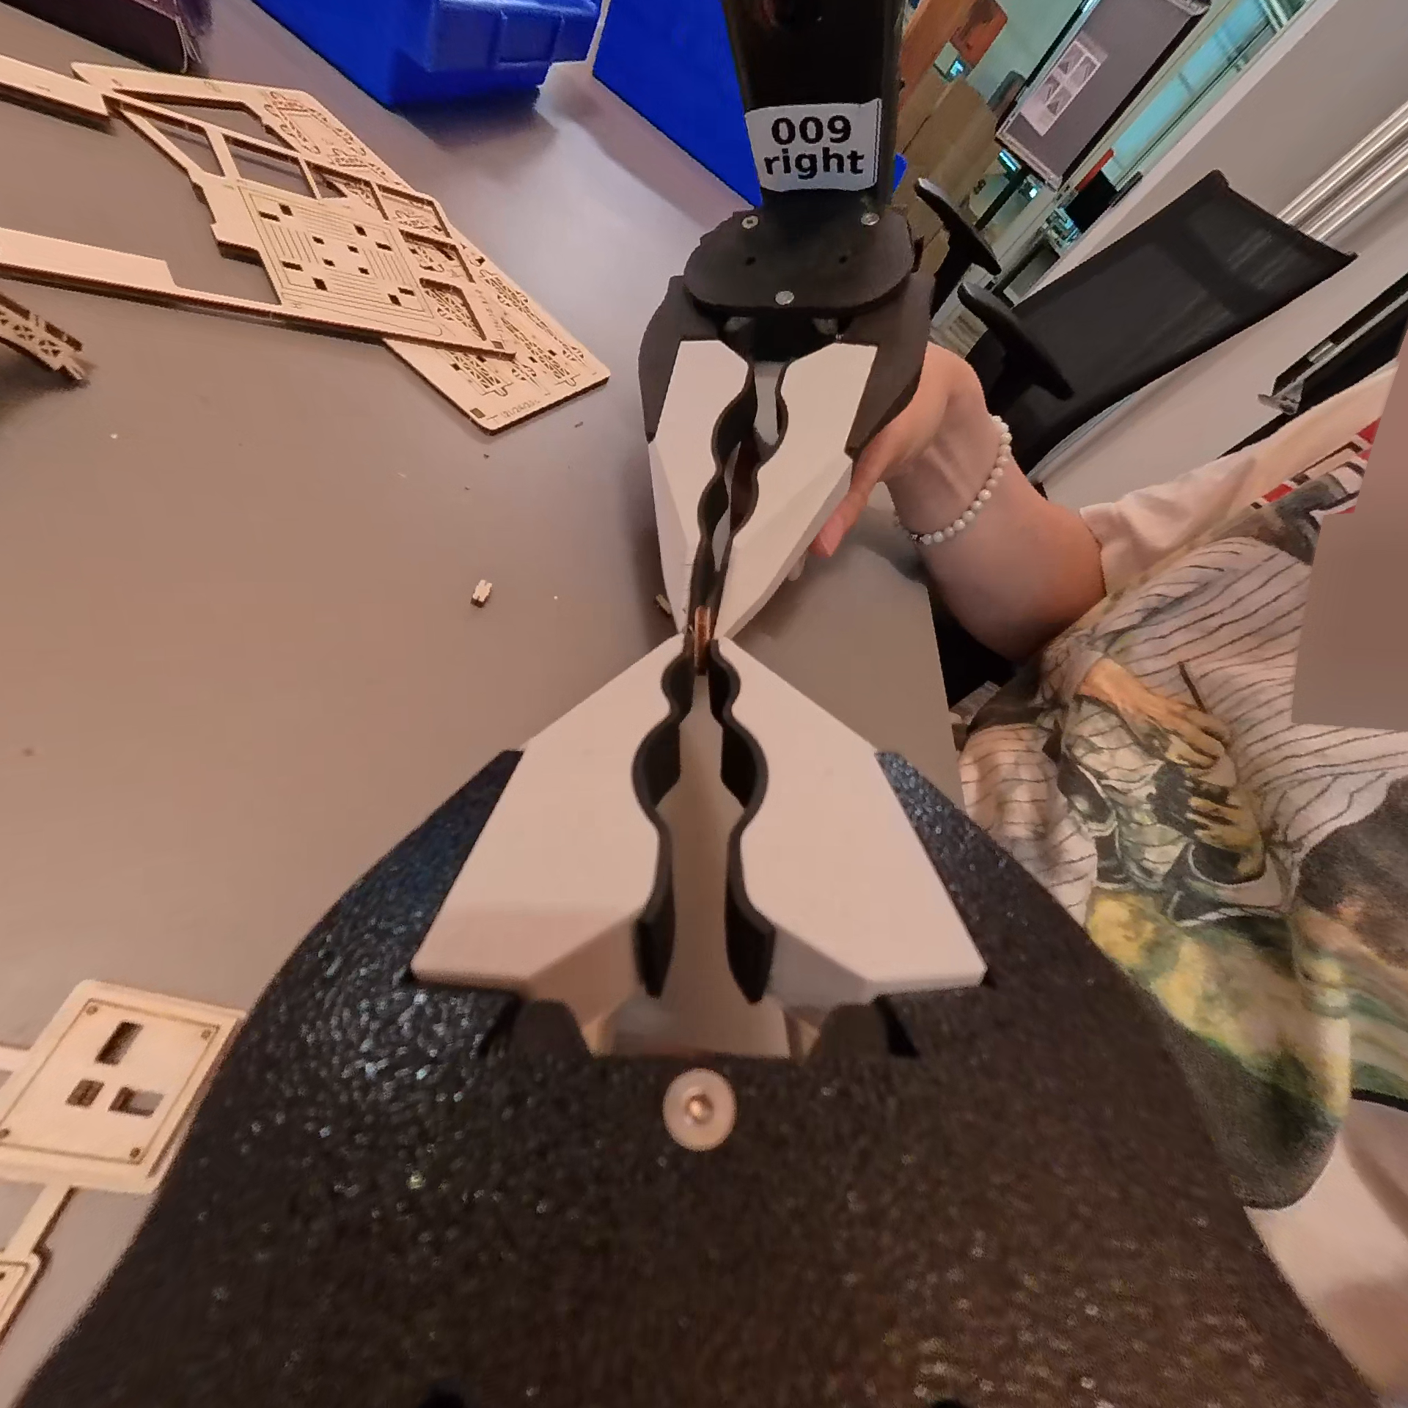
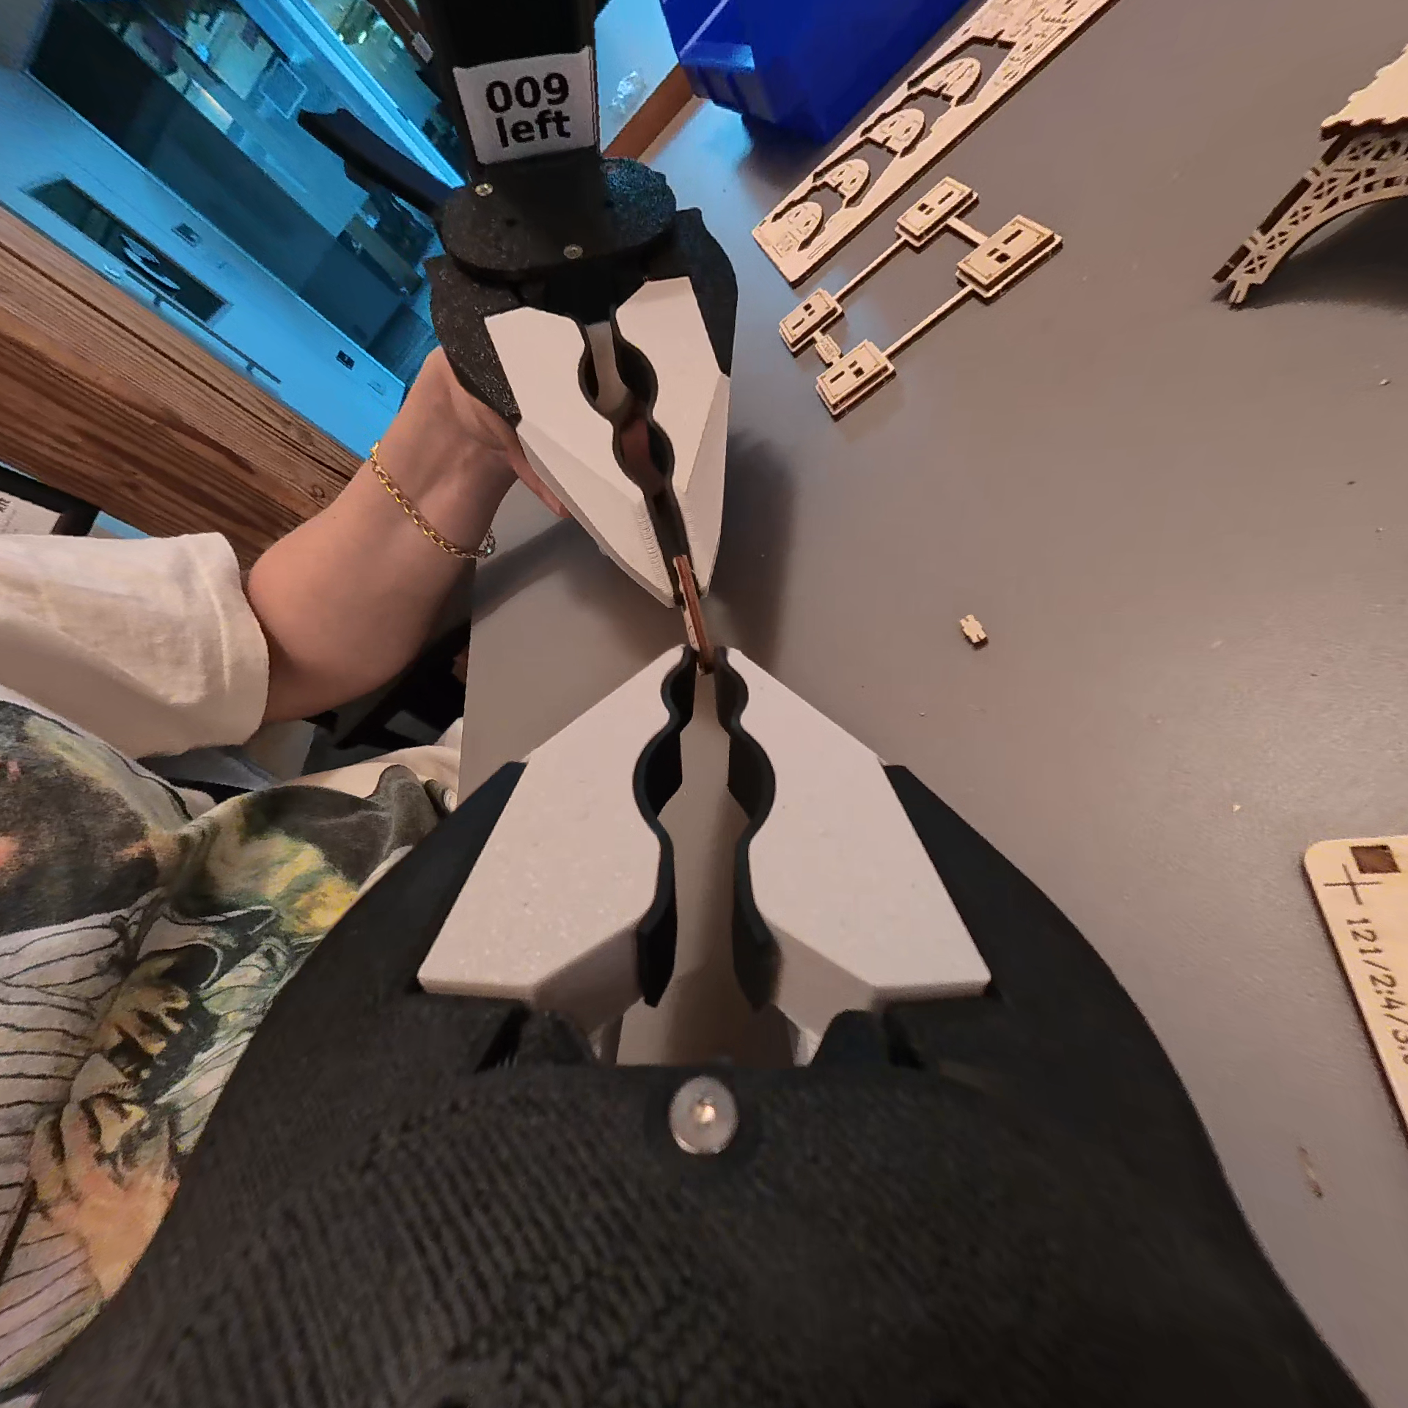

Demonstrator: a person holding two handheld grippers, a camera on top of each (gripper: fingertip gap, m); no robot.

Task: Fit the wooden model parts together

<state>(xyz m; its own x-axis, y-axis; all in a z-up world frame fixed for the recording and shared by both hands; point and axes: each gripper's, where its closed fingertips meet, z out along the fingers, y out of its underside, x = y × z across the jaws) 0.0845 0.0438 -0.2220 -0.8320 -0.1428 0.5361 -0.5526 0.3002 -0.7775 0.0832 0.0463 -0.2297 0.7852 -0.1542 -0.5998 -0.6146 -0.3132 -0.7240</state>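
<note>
In the left wrist view, the left gripper (image 1: 697, 663) at 6 o'clock meets the right gripper (image 1: 705, 609) at 12, tip to tip over the table (image 1: 267, 609), a small wooden part (image 1: 699, 636) pinched between them. Cut-out wooden sheets (image 1: 343, 259) lie at 10 o'clock before blue bins (image 1: 472, 46); a tiny wooden piece (image 1: 481, 592) lies at 9.

The table (image 1: 305, 571) is plain matte grey. Both grippers have white fingers (image 1: 579, 823) lined with black wavy pads, on speckled black bodies. At 12 o'clock the small wooden piece (image 2: 695, 621) pinched between them is brown-edged. At 10 o'clock the laser-cut sheets (image 1: 343, 259) are pale tan with dark engraved lattice. The bins (image 1: 472, 46) beyond are bright blue. At 3 o'clock the shirt (image 1: 1181, 762) is white, black-striped, with a yellow-green print.
</note>
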